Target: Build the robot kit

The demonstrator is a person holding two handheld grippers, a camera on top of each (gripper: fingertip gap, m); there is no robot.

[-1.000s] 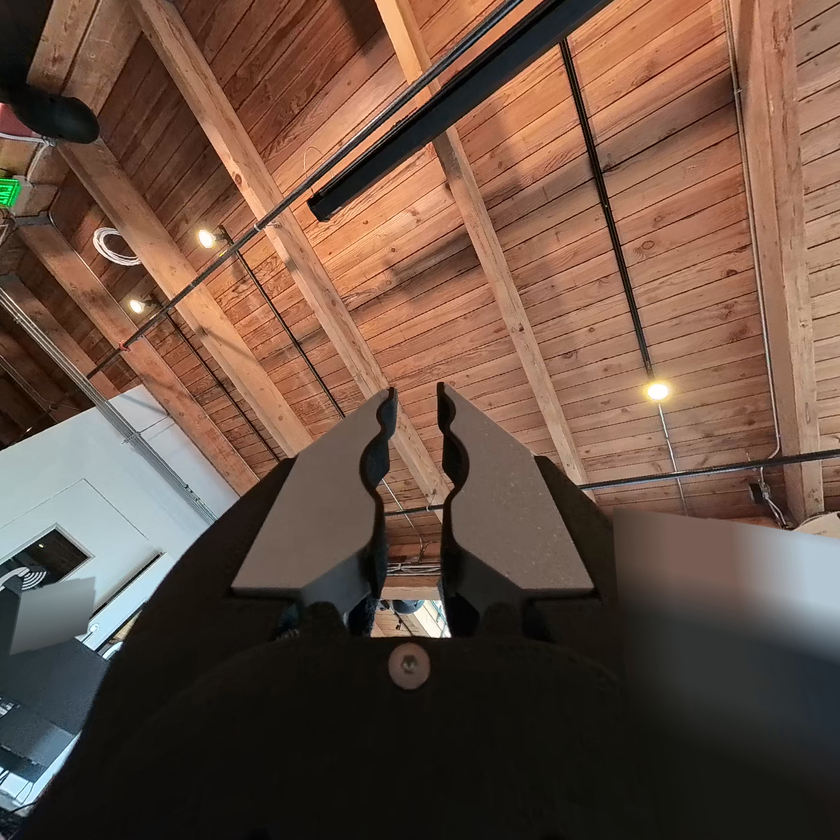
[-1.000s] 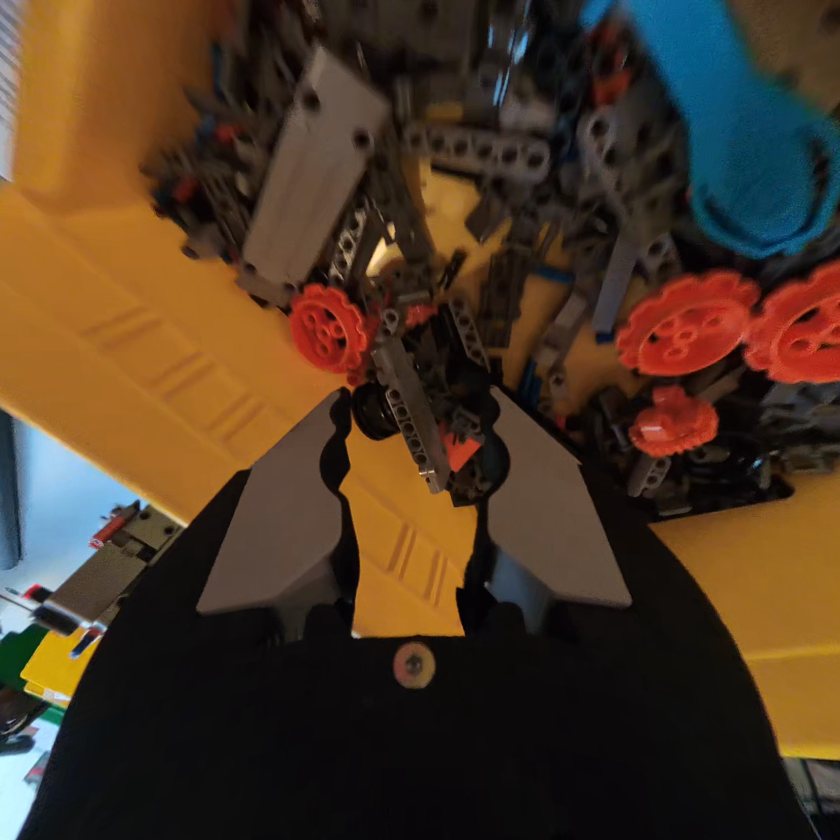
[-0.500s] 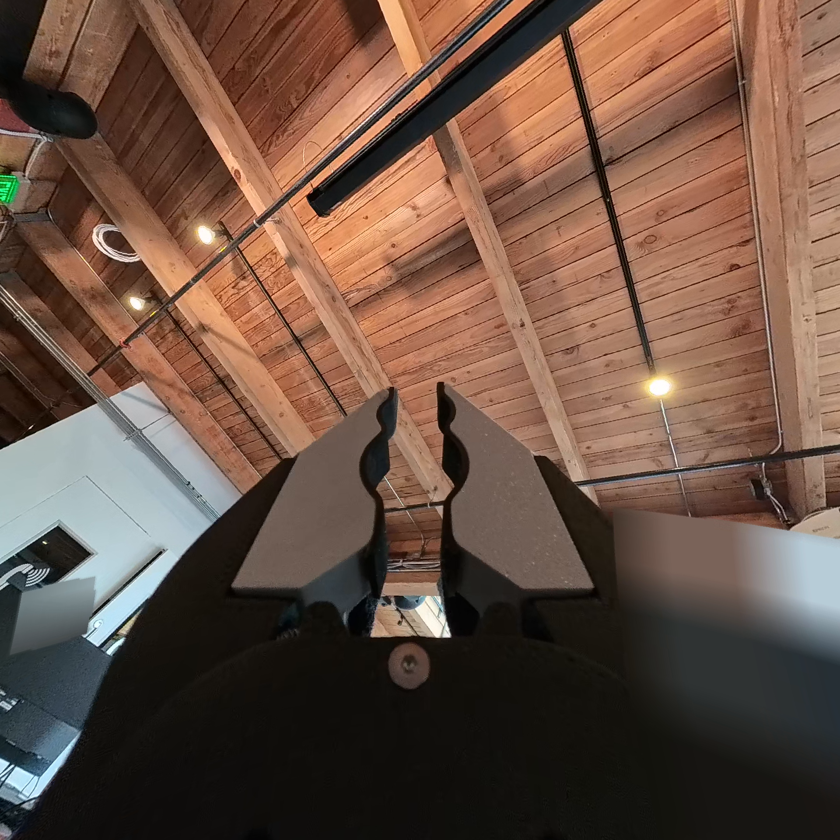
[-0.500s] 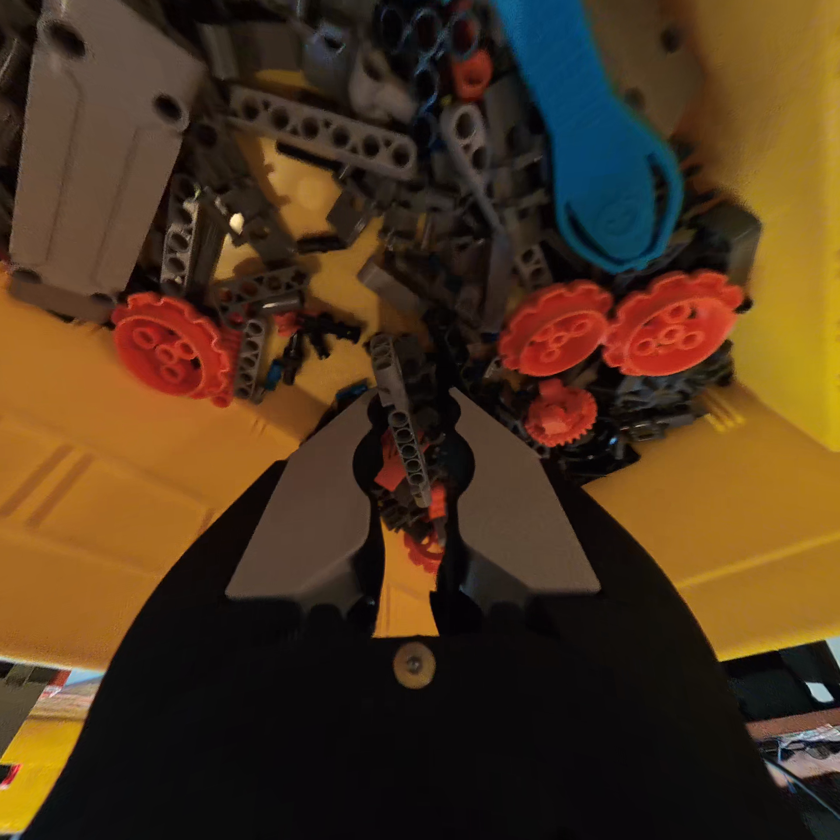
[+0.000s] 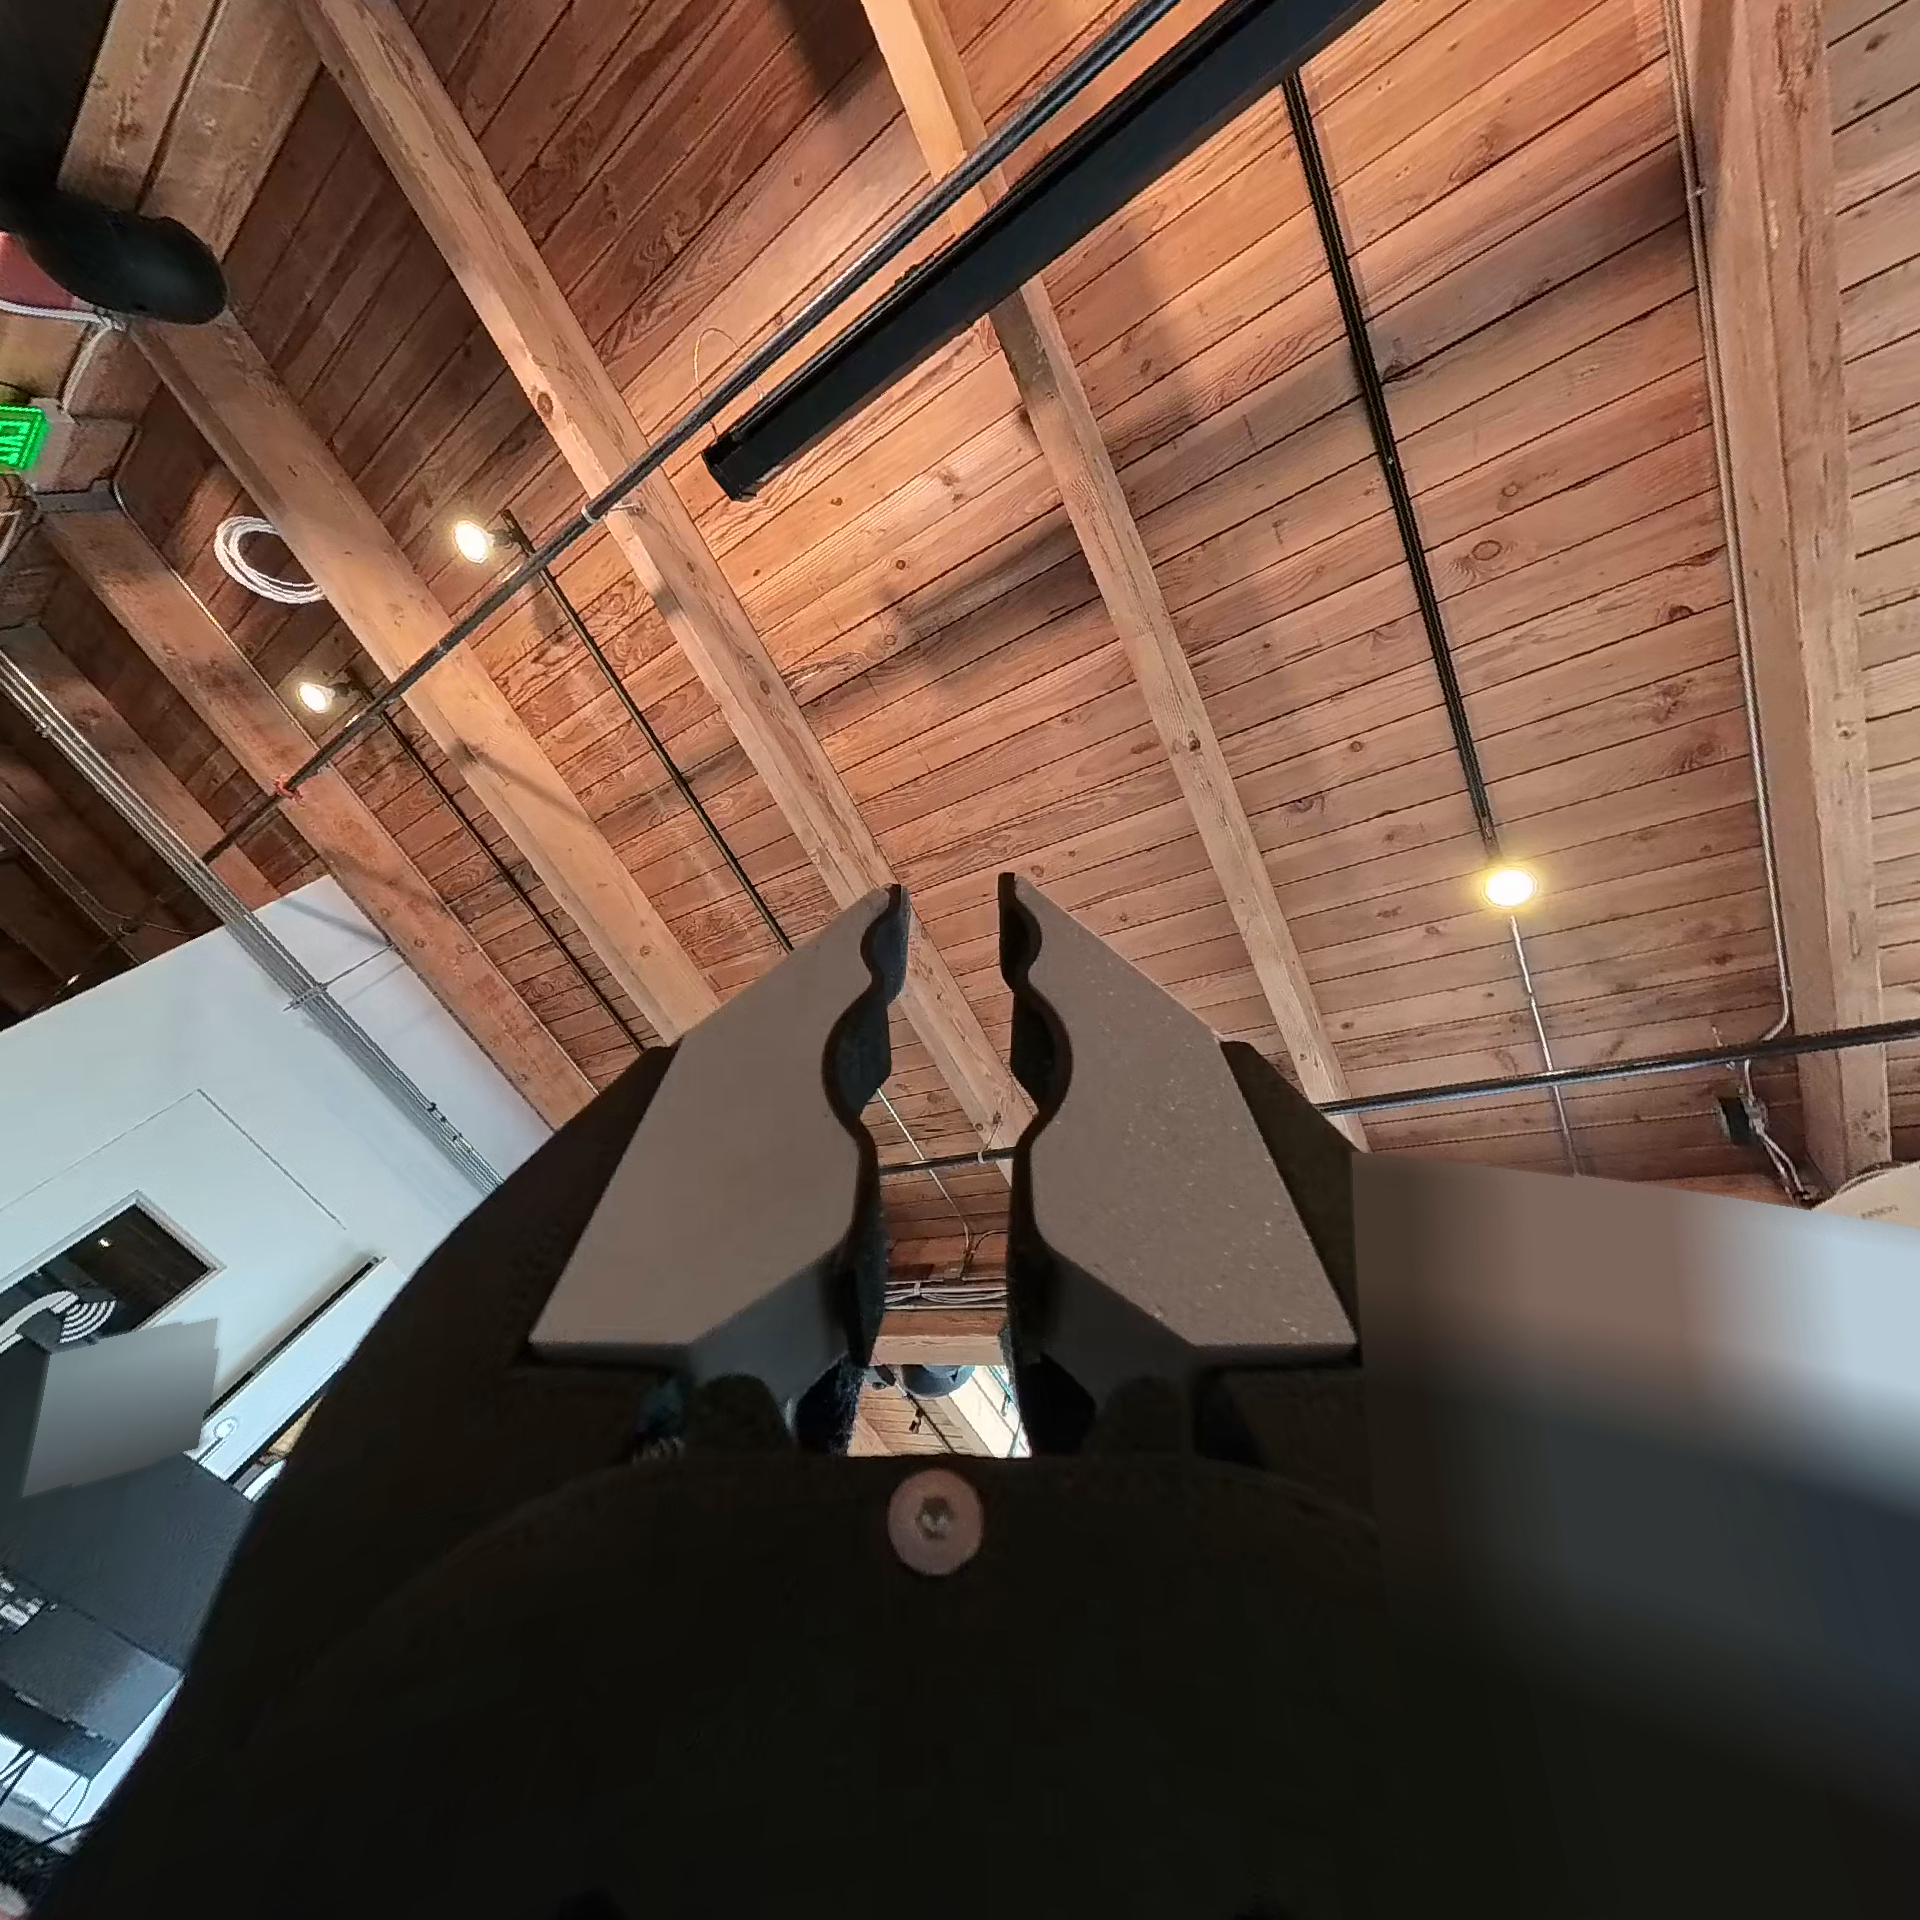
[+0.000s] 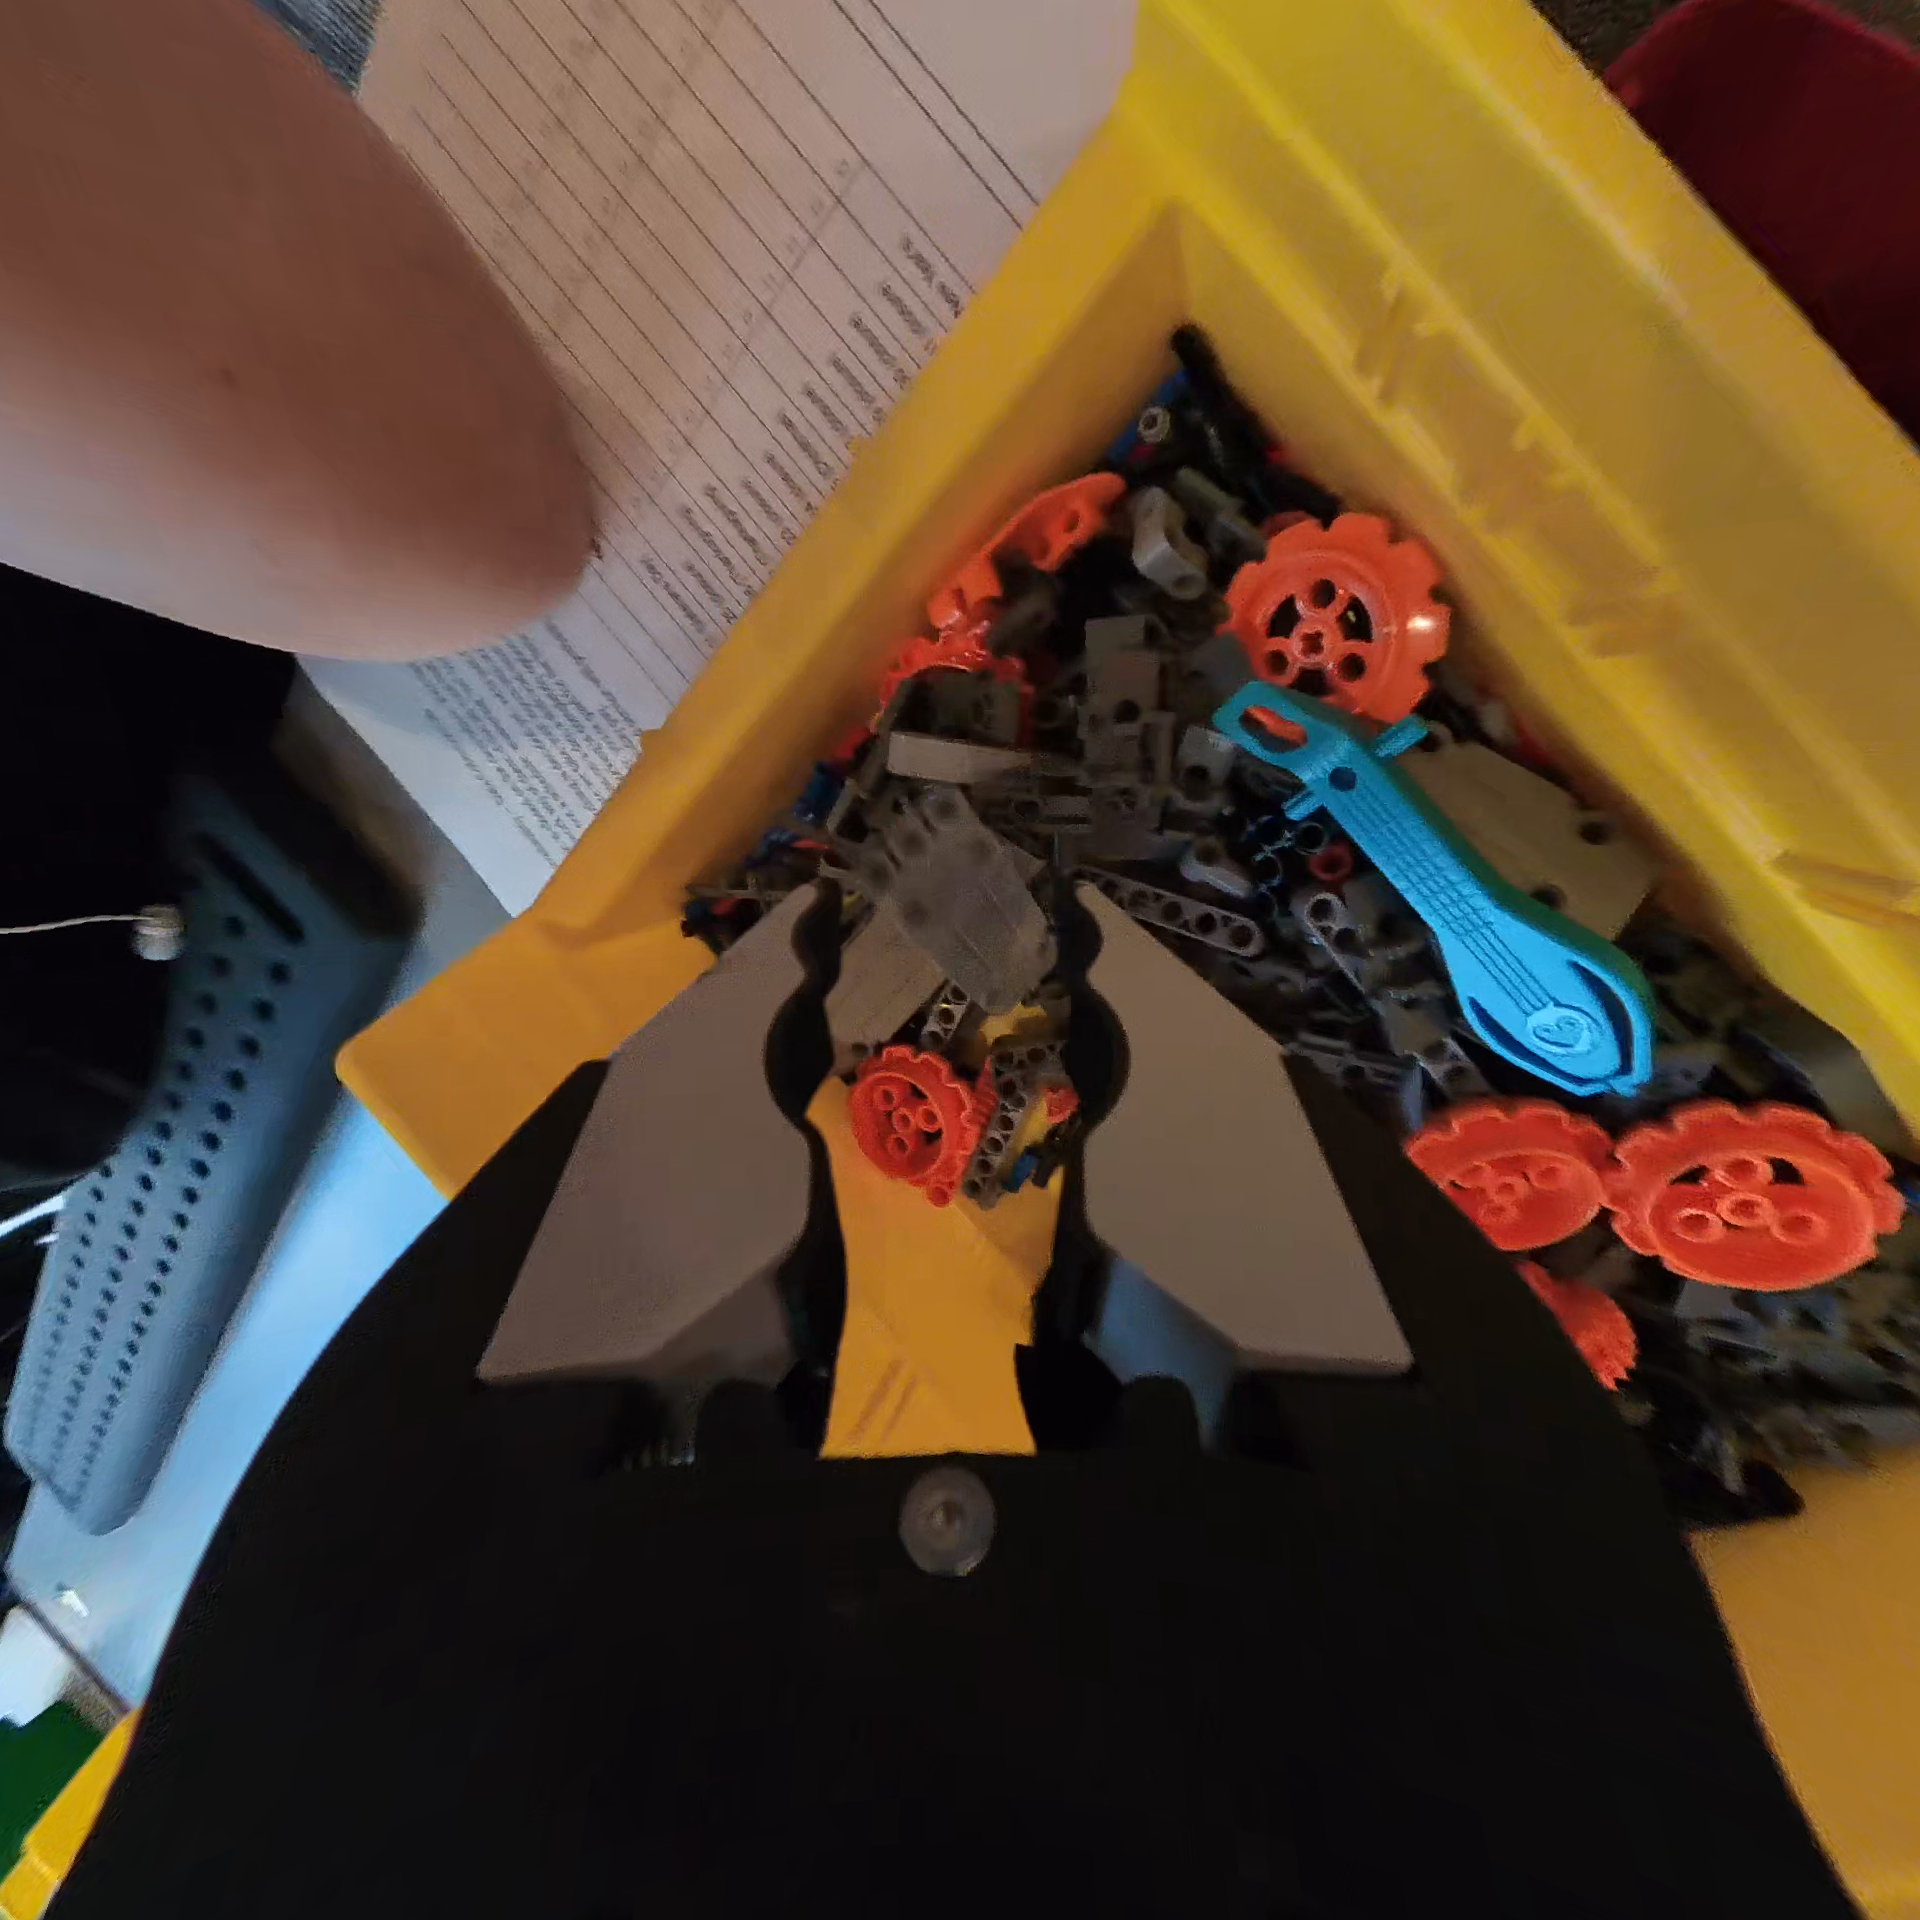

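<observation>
In the left wrist view my left gripper [image 5: 948, 894] points up at a wooden plank ceiling [image 5: 1039, 623]. Its jaws stand nearly together with a narrow gap and nothing between them. In the right wrist view my right gripper [image 6: 945, 899] is open and empty above the near left corner of a yellow bin [image 6: 1403, 312]. The bin holds several grey beams, a pale grey block [image 6: 966, 914], a red gear [image 6: 914, 1117] seen between the fingers, larger red gears [image 6: 1335, 613] [image 6: 1756, 1195] and a blue flat tool [image 6: 1455, 904].
A person's finger [image 6: 260, 312] fills the upper left of the right wrist view, over a printed sheet of paper [image 6: 727, 260]. A grey perforated object [image 6: 156, 1143] lies at the left. A dark red container [image 6: 1787, 156] stands beyond the bin. Ceiling lamps [image 5: 1509, 885] and black tracks show overhead. There is about 40 cm between the tips of the two grippers.
My right gripper opened, let go of the grey beam with red pieces it had closed on, and pulled back up out of the bin. The left gripper has barely moved.
</observation>
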